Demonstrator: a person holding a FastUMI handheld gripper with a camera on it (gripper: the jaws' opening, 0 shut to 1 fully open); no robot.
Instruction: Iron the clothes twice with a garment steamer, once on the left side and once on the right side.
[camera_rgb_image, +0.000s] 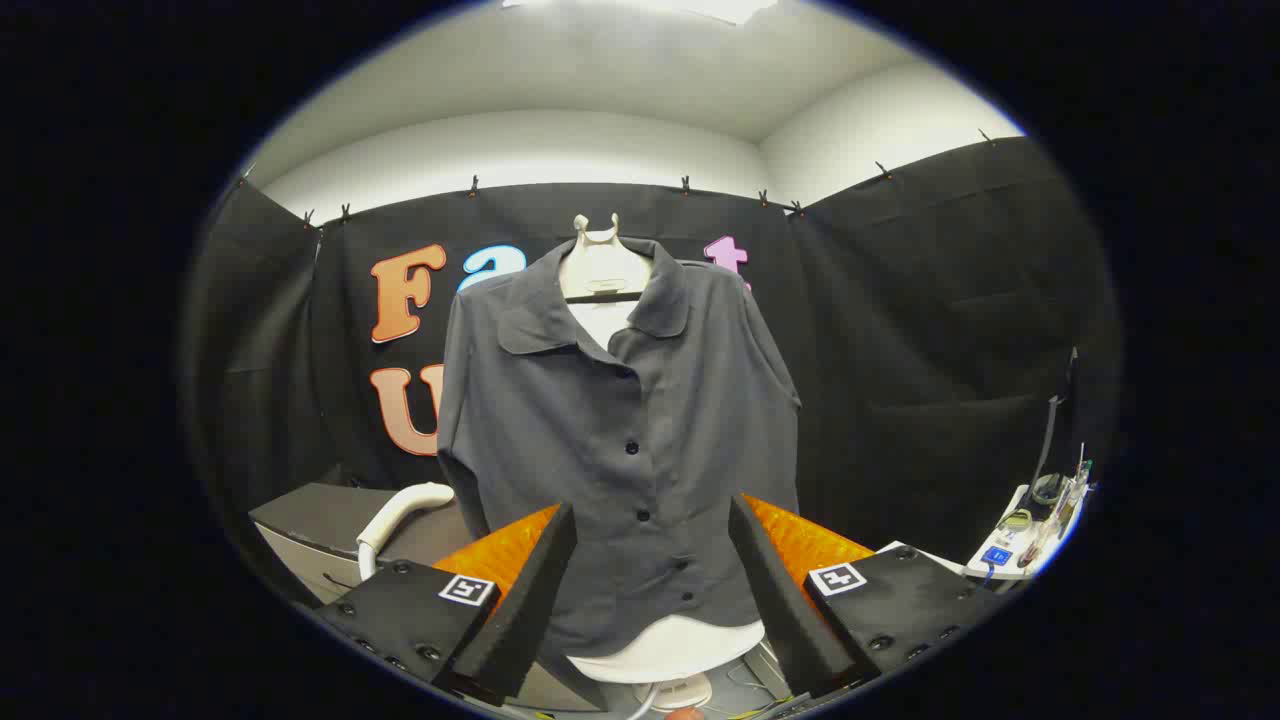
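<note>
I had the gripper raised and aimed straight at the garment. Its two fingers stood well apart, jaws spread wide, with nothing held between them and neither finger touching anything.

Position of the task items, as I saw them:

1. The grey shirt hung beyond the fingers, centred in the gap between them. It was a short-sleeved, collared shirt, buttoned down the front with dark buttons, and it faced me squarely.
2. The shirt was dressed over a white mannequin form, whose neck showed above the open collar and whose lower edge showed under the shirt hem, between the fingertips.
3. The form stood on a pale round base, partly visible low between the fingers. Some thin cables lay near it.
4. A white curved hose, which I took to belong to the garment steamer, rose just beside the left finger, to the left of the shirt. I could not make out the steamer head or body.
5. The hose stood in front of a grey cabinet with a dark top, left of the shirt.

On the far right, beyond the right finger, a small white table carried assorted small items, too small to identify. The shirt front showed soft creases near the lower buttons.
</note>
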